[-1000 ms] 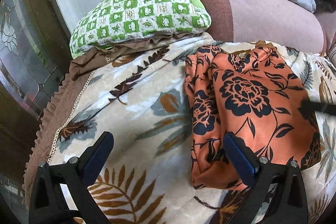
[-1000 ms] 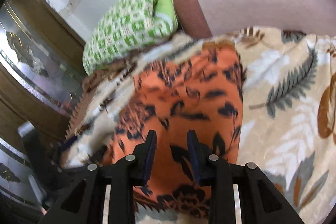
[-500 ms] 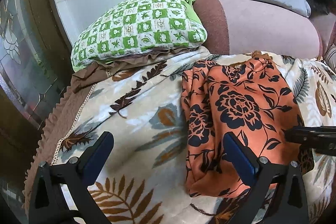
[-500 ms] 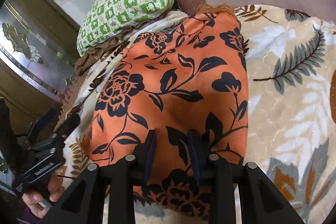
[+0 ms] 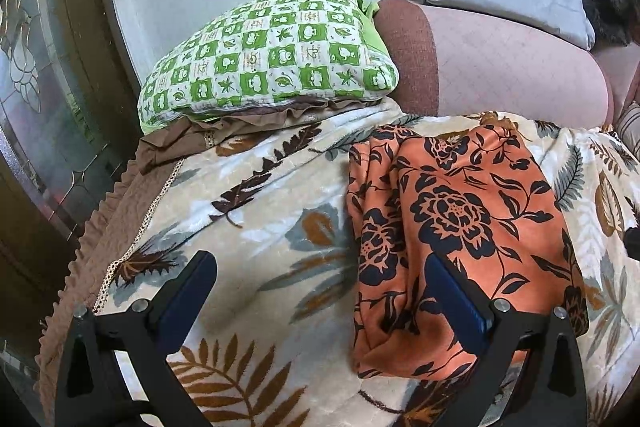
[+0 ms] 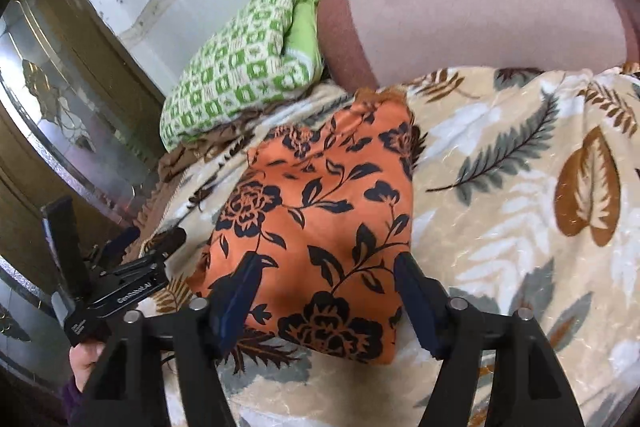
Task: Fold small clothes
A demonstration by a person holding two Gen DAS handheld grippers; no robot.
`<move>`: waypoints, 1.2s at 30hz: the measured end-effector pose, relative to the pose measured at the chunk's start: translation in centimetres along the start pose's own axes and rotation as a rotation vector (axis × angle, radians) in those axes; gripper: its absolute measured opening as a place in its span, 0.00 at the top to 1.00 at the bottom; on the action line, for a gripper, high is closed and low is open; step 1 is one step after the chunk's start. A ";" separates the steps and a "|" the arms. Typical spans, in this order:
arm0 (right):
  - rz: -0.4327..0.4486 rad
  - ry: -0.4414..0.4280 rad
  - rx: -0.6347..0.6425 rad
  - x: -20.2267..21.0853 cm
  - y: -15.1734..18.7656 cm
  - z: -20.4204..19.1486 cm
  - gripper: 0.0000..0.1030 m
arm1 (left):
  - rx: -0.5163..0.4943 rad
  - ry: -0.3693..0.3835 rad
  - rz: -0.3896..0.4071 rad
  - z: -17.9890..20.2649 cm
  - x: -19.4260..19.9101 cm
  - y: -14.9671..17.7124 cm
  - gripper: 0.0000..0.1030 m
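we see the folded orange floral garment (image 6: 320,227) lying on the leaf-print blanket (image 6: 520,187); our right gripper (image 6: 326,301) is opening over its near edge, our left gripper (image 5: 320,301) spread wide, empty.

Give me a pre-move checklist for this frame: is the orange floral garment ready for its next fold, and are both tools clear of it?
1. Orange floral garment lies folded on the leaf-print blanket: ok.
2. Right tool released: ok, jaws opening, pads apart above the cloth, nothing pinched.
3. Left tool free: ok, wide open, nothing between the fingers.
4. Fold edges aligned: not ok, a lower layer juts out along the garment's left side in the left wrist view.
5. Green checked pillow clear of the garment: ok.
6. Garment's near edge flat: cannot tell.
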State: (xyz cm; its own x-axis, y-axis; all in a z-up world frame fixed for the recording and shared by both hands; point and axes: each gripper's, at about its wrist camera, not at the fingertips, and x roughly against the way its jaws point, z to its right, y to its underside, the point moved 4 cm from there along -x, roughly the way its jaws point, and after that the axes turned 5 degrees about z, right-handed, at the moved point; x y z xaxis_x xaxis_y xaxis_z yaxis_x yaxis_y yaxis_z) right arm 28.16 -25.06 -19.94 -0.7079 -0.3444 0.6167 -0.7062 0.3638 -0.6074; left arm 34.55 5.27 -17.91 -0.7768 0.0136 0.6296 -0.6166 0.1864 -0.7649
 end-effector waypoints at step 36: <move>0.337 0.219 -0.101 39.1 13.5 7.6 0.30 | -0.057 0.308 0.081 12.9 28.0 2.1 0.00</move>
State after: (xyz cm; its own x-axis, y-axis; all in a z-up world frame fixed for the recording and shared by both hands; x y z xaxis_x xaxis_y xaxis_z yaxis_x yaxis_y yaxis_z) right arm -9.20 -40.20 -7.88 -0.8715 -0.0038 0.4903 -0.4230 0.5115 -0.7479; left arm 9.85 -6.63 -3.62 -0.7426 0.3252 0.5854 -0.5397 0.2268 -0.8107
